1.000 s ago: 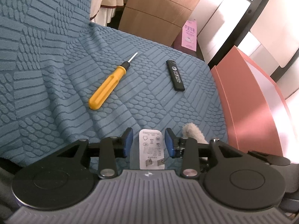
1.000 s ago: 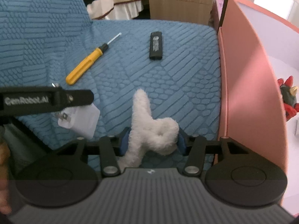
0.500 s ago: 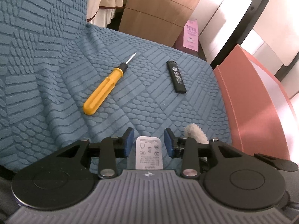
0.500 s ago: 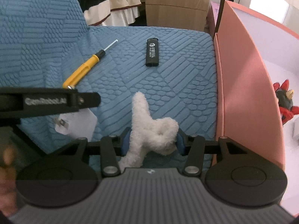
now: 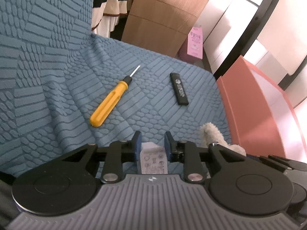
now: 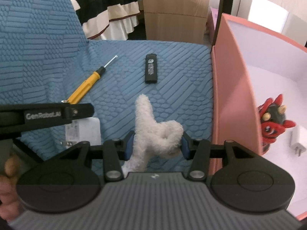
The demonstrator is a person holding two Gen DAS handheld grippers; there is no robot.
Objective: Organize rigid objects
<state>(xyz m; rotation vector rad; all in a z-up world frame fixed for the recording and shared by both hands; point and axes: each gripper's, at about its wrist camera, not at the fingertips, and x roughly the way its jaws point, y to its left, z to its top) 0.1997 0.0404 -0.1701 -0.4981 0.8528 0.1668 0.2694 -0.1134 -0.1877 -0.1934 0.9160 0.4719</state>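
On the blue textured sofa seat my left gripper (image 5: pixel 152 139) is closing its jaws on a white charger (image 5: pixel 153 161), and the blue pads press its sides. The right wrist view shows that charger (image 6: pixel 84 130) under one left finger (image 6: pixel 76 112). My right gripper (image 6: pixel 156 143) is shut on a white plush toy (image 6: pixel 151 126), whose tip also shows in the left wrist view (image 5: pixel 211 134). A yellow screwdriver (image 5: pixel 109 103) and a black lighter (image 5: pixel 179 92) lie farther back on the seat.
A pink box (image 6: pixel 226 95) stands against the seat's right edge; inside lie a red and black toy (image 6: pixel 274 120) and another white charger (image 6: pixel 296 143). A wooden cabinet (image 5: pixel 163 17) and striped bedding (image 6: pixel 107 9) are behind. The sofa back rises at left.
The left jaws have closed in from a wider gap onto the white charger. The right gripper keeps the same hold on the plush toy. Both views have tipped up slightly.
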